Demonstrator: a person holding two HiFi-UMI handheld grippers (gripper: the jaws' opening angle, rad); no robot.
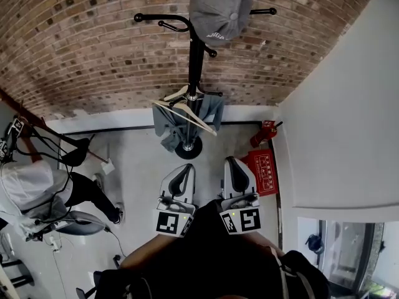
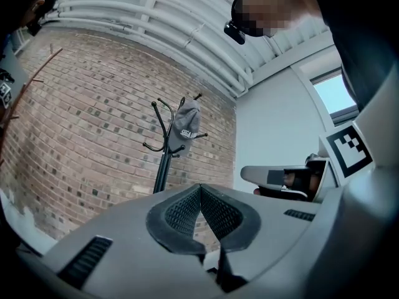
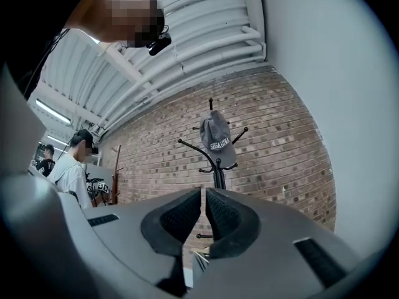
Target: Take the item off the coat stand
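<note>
Right tool (image 1: 232, 162) closed; cap (image 1: 221, 8) hangs vertically.

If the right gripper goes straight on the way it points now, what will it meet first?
Probably the coat stand's black pole, just below the grey cap. Nothing nearer shows, though depth is unclear.

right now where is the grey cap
In the head view the grey cap hangs at top centre on an upper hook of the black coat stand, in front of the brick wall.
</note>
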